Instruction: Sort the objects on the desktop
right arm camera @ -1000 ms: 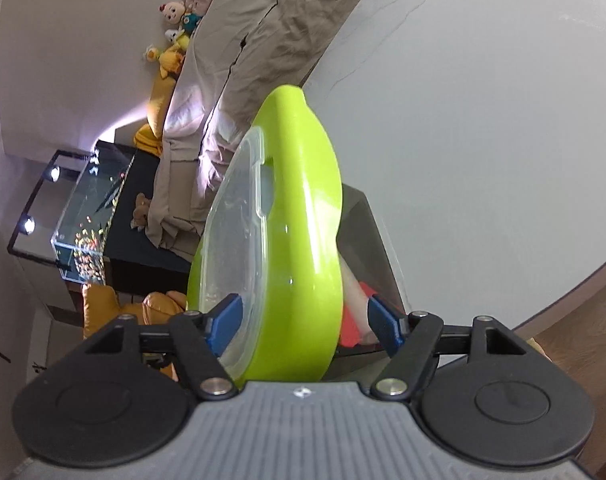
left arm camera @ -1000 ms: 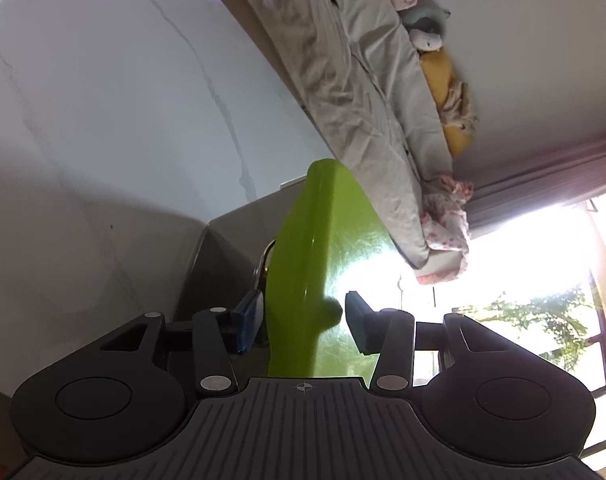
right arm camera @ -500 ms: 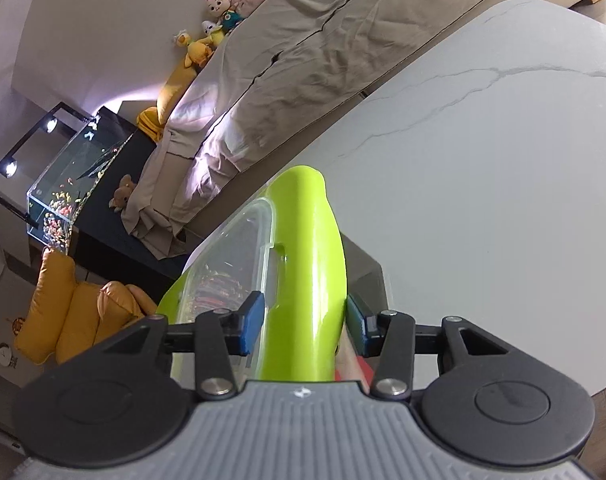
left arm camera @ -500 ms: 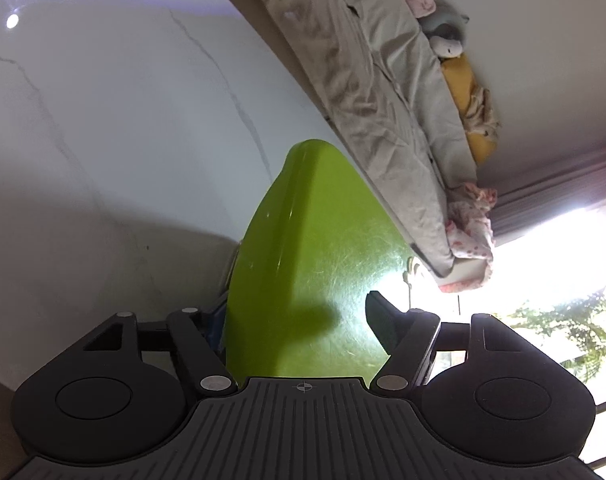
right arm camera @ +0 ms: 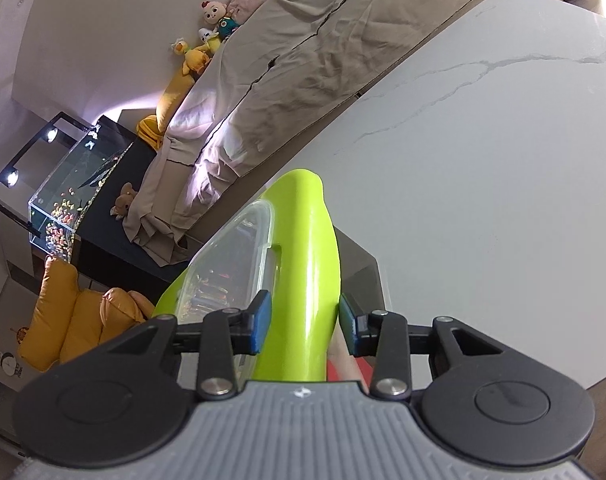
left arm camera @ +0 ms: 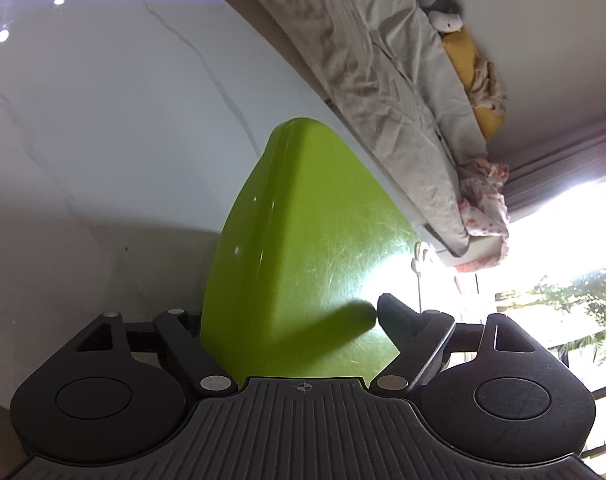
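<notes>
A lime green plastic box with a clear lid is held up on edge over the white marble table. My left gripper has one end of the box between its jaws; its right finger touches the green bottom and the left finger is hidden behind the box. My right gripper is shut on the box's green rim, one blue pad on the lid side and one on the bottom side. Colourful items show through the lid.
A grey box with something red in it sits on the table behind the green box. A bed with a beige cover and soft toys runs along the table's far edge. A fish tank stands beyond.
The green box has tilted and swung so its bottom faces the left camera more. The right gripper has closed tighter on the rim. The grey box has dropped out of the left view.
</notes>
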`<state>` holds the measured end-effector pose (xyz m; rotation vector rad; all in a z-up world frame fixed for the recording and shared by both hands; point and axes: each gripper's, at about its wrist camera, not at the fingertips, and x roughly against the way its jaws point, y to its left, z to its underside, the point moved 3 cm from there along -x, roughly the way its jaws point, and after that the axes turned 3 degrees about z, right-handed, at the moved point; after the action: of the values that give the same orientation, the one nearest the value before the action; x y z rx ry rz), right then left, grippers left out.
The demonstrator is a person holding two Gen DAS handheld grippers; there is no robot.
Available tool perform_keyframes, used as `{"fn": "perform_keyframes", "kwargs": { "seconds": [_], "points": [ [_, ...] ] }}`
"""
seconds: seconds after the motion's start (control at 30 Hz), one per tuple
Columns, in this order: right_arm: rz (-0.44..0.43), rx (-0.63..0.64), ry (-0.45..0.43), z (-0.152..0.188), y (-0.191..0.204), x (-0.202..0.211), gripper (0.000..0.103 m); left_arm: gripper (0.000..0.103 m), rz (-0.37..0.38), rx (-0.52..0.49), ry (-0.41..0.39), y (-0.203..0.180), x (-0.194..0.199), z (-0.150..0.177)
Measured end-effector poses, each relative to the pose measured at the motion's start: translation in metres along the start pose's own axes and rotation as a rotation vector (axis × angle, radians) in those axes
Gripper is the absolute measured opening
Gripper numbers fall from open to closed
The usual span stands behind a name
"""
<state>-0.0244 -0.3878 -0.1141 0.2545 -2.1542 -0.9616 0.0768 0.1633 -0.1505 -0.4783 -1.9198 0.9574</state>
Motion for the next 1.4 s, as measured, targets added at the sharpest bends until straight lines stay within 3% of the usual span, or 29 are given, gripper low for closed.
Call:
{"fn": "perform_keyframes", "kwargs": {
  "seconds": [0.2,0.57,0.7,1.0,1.07,1.13,1.23,1.4],
  "points": [
    [0.013,-0.006,-0.033,-0.019,-0.003,-0.011,0.041,0.093,-0.042,-0.041,0.001,-0.018,-0.024,-0.011],
    [0.027,-0.054,-0.082,-0.053,-0.019,-0.024,0.04,0.094,-0.047,-0.075,0.068,-0.042,-0.073,-0.052],
    [0.03,-0.045,-0.078,-0.052,-0.019,-0.024,0.04,0.093,-0.063,-0.081,0.078,-0.037,-0.057,-0.043],
    [-0.004,-0.021,-0.072,-0.048,-0.022,-0.017,0.042,0.093,-0.124,-0.103,0.02,-0.039,-0.002,-0.027],
    [-0.002,-0.008,-0.068,-0.046,-0.02,-0.017,0.039,0.092,-0.136,-0.131,0.02,-0.046,-0.007,-0.03],
    [0.002,-0.009,-0.065,-0.047,-0.019,-0.018,0.038,0.082,-0.152,-0.163,0.026,-0.056,-0.016,-0.033],
    [0.026,-0.018,-0.066,-0.053,-0.015,-0.022,0.037,0.084,-0.239,-0.215,0.024,-0.074,-0.032,-0.037],
    [0.038,-0.018,-0.084,-0.06,-0.019,-0.02,0.037,0.085,-0.251,-0.266,0.02,-0.085,-0.044,-0.035]
  ]
}}
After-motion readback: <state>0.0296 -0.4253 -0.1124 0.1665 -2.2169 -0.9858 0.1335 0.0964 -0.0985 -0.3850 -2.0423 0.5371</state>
